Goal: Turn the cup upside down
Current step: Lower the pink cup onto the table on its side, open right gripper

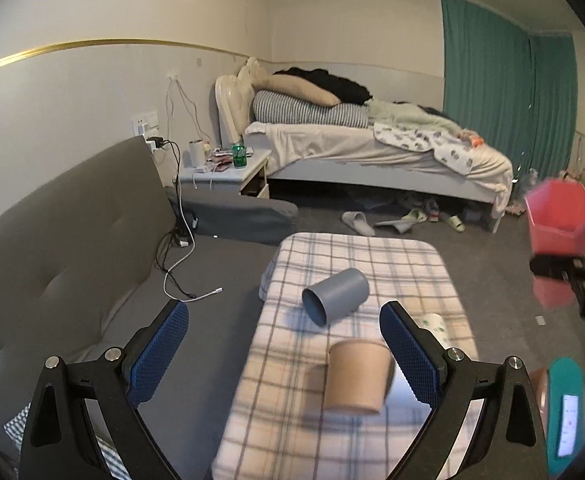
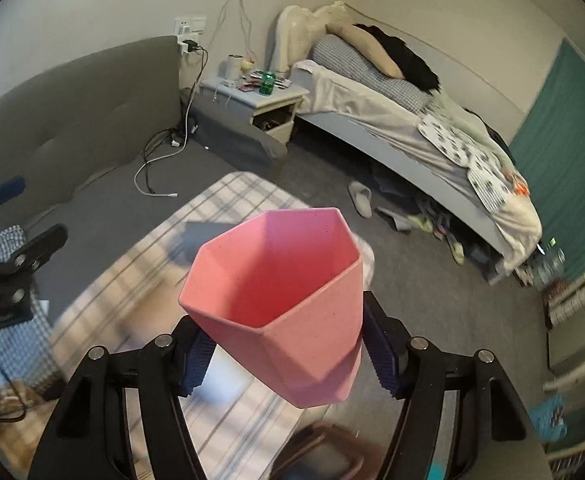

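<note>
My right gripper (image 2: 288,354) is shut on a pink faceted cup (image 2: 280,300) and holds it in the air above the plaid-covered table (image 2: 140,264), its open mouth tilted up toward the camera. The same pink cup shows at the right edge of the left wrist view (image 1: 560,216). My left gripper (image 1: 284,344) is open and empty over the table. A grey cup (image 1: 334,296) lies on its side ahead of it. A brown paper cup (image 1: 358,376) stands near its right finger, with a white patterned cup (image 1: 436,326) partly hidden behind that finger.
A grey sofa (image 1: 72,240) with loose cables runs along the left. A bed (image 1: 372,148) and a nightstand (image 1: 228,174) stand behind, slippers (image 1: 356,222) on the floor. A teal curtain (image 1: 512,100) hangs at the right. A teal phone-like object (image 1: 566,412) sits at the lower right.
</note>
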